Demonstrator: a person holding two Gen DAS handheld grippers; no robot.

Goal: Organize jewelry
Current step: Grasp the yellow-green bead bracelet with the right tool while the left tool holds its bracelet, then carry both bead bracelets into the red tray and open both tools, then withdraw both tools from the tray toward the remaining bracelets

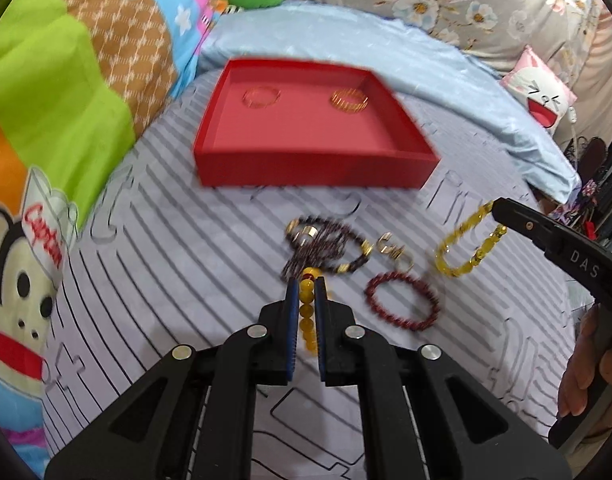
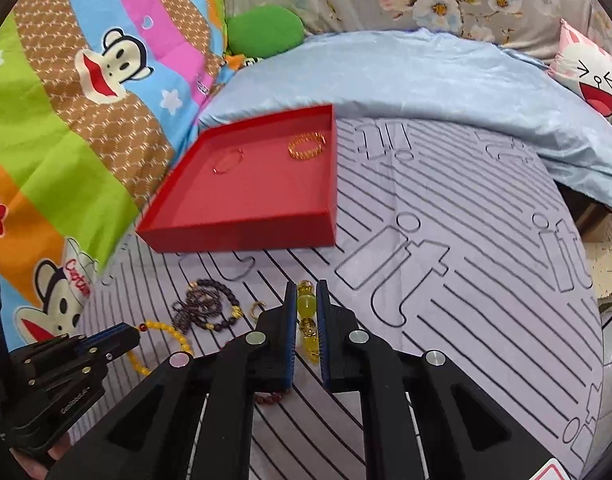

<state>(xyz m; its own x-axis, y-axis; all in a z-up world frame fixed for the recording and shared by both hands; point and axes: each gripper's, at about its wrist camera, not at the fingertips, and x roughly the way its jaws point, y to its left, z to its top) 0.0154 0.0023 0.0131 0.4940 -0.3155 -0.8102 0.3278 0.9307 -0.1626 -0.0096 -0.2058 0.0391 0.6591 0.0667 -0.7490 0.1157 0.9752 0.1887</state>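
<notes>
Red tray (image 1: 317,168) on the striped bedsheet (image 1: 166,240), taken as landmark in the left wrist view. Inside it, a thin clear bangle (image 1: 261,97) toward the far left and a gold bangle (image 1: 349,100) toward the far right. In front of the tray, on the sheet: a dark beaded bracelet (image 1: 325,246), a small gold ring (image 1: 391,249) just beside it, a dark red bracelet (image 1: 401,300) nearer the camera. Left gripper (image 1: 306,286) nearest of all, jaws narrow, clamped on an amber bead bracelet (image 1: 306,316). Further right of the tray's near corner, a yellow bracelet (image 1: 465,248) hanging from the tip of the right gripper (image 1: 495,210), clear of the sheet.

Red tray (image 2: 242,236) again in the right wrist view, up and left of centre, both bangles inside. Right gripper (image 2: 306,292) in front of its near right corner, jaws narrow, pinching the yellow bracelet (image 2: 307,304). Left gripper (image 2: 122,336) low left of the tray, closed on the amber bead bracelet (image 2: 166,330), the dark beaded bracelet (image 2: 210,306) between it and the tray.
</notes>
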